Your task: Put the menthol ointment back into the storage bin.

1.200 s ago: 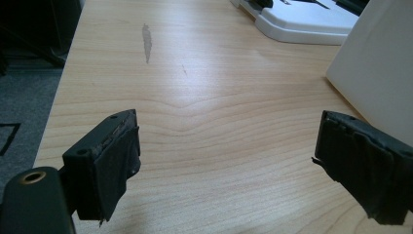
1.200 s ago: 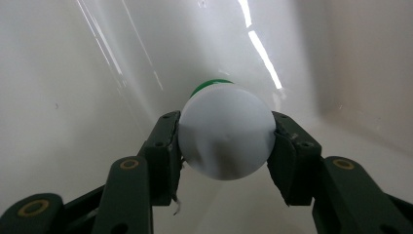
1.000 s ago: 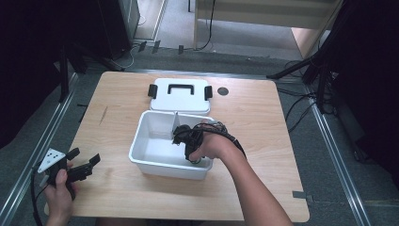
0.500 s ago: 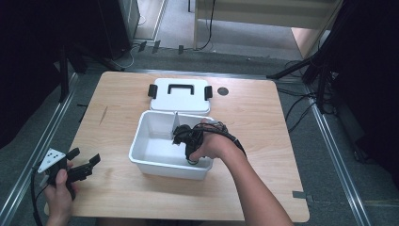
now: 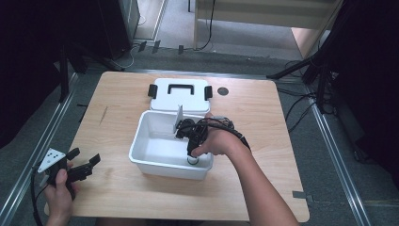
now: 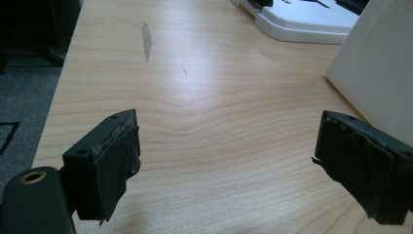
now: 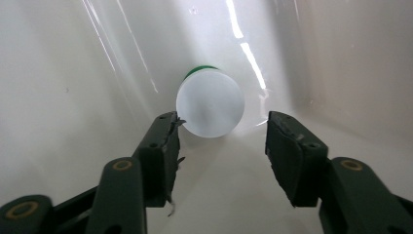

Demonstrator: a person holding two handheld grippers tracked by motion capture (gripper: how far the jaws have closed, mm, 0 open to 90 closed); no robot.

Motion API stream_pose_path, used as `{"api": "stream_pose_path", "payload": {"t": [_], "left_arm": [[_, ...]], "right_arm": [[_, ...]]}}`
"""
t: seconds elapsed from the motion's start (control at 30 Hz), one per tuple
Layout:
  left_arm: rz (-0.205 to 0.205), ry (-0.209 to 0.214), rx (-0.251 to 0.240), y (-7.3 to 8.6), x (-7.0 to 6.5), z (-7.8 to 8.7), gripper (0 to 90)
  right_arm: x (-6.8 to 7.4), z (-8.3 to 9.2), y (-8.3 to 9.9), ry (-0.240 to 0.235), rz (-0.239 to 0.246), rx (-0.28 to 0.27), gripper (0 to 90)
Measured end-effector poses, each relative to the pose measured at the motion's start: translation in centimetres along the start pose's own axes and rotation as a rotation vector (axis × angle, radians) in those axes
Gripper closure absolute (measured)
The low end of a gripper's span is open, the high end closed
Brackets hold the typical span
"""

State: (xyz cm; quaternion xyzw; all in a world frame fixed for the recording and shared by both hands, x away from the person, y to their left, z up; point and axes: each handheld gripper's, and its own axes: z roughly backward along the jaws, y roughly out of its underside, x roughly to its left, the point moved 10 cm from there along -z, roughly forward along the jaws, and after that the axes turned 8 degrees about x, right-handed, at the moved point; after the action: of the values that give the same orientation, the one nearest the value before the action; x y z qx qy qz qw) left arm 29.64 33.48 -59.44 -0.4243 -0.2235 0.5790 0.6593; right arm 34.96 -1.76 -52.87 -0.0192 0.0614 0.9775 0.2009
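A small container with a round white cap and a green body stands on the floor of the white bin, near its front right corner. My right gripper reaches down into the bin. Its jaws have just been opening. The cap sits between and just beyond the pads, with a gap on its right side, so they do not press on it. My left gripper is held open over bare wood at the table's front left, with nothing between its pads.
The bin's white lid, with a black handle and clips, lies flat behind the bin. A small black disc is set in the tabletop to its right. The bin's side wall stands close to the left gripper.
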Motion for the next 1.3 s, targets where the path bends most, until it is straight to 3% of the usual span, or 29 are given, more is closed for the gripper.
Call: {"api": "stream_pose_path", "payload": {"t": [0.57,0.8,0.97,1.3], "left_arm": [[0.003,0.001,-0.001,0.0,0.0,0.0,10.1],[0.002,0.001,-0.002,0.0,0.0,0.0,10.1],[0.002,0.001,0.0,0.0,0.0,0.0,10.1],[0.001,0.001,0.0,0.0,0.0,0.0,10.1]], "right_arm": [[-0.4,4.0,0.7,-0.035,-0.047,-0.116,35.9],[-1.1,5.4,1.6,-0.036,-0.091,-0.143,32.9],[-1.9,6.7,2.7,-0.048,-0.136,-0.191,32.3],[-3.6,7.3,5.3,-0.034,-0.203,-0.211,31.6]]}}
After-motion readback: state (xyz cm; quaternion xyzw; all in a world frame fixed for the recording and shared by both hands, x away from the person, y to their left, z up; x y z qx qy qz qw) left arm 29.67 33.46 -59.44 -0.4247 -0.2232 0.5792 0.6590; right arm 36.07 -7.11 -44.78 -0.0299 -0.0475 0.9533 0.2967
